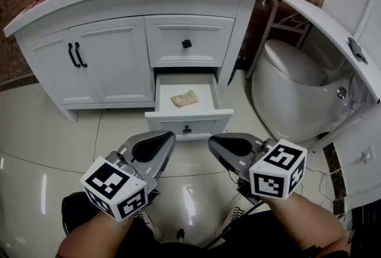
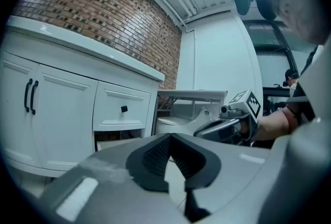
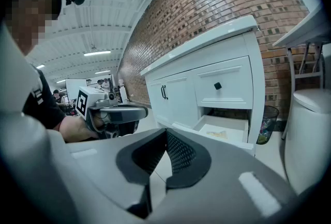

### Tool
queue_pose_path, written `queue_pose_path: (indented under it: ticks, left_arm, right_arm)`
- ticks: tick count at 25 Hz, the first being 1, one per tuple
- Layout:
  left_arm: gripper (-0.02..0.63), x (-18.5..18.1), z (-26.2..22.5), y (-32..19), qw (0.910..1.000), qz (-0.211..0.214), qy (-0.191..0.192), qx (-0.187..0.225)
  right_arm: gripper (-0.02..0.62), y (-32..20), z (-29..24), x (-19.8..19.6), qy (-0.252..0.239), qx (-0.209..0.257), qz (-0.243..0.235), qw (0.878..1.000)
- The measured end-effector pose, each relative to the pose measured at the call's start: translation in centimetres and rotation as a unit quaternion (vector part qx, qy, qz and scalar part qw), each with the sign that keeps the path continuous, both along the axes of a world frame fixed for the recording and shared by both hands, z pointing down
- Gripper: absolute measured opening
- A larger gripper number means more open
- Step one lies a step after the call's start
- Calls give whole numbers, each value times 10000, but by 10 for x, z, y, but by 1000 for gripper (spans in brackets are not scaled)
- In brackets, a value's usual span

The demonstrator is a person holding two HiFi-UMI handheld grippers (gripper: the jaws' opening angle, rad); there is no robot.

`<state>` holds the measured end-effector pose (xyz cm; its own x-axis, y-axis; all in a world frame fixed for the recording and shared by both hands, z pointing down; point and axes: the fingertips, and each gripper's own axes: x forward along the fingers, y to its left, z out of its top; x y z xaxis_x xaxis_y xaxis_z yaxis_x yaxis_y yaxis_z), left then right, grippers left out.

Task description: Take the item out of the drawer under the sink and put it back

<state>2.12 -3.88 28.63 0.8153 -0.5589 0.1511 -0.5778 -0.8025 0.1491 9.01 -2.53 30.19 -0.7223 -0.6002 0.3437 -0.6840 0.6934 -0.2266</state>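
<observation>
The lower drawer (image 1: 188, 121) of the white sink cabinet stands pulled out. A crumpled tan item (image 1: 184, 98) lies on its white bottom; it also shows as a small tan item (image 3: 217, 134) in the right gripper view. Both grippers hover over the floor in front of the drawer, short of it. My left gripper (image 1: 168, 139) is shut with nothing in it, its pads meeting at the tips (image 2: 169, 137). My right gripper (image 1: 213, 142) is also shut and empty (image 3: 166, 132). Each gripper view shows the other gripper alongside.
Above the open drawer is a closed drawer with a black knob (image 1: 186, 43). Double cabinet doors (image 1: 89, 60) are to the left. A white toilet (image 1: 297, 90) stands to the right, a mesh bin (image 3: 266, 122) between it and the cabinet. Cables (image 1: 324, 188) lie on the tiled floor.
</observation>
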Motion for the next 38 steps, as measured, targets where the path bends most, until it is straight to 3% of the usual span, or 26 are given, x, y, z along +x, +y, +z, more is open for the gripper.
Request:
queue_pose_path:
  ticks: [8, 15, 24, 34, 38]
  left_arm:
    - [6, 4, 3, -11, 9999, 48, 54, -89]
    - [6, 5, 17, -47, 9999, -50, 0, -164]
    - [6, 6, 44, -107, 9991, -204, -80, -376]
    - [6, -3, 61, -122, 9979, -299, -158, -555]
    - [6, 0, 62, -121, 9978, -242, -143, -593]
  right_arm:
    - [8, -8, 1, -9, -22, -41, -259, 9997]
    - [8, -46, 17, 3, 104, -21, -80, 9999]
    - [8, -106, 25, 9, 635, 519, -71, 9966]
    - [8, -140, 46, 7, 690, 303, -36, 9971]
    - [8, -151, 47, 4, 1100, 518, -113, 9925]
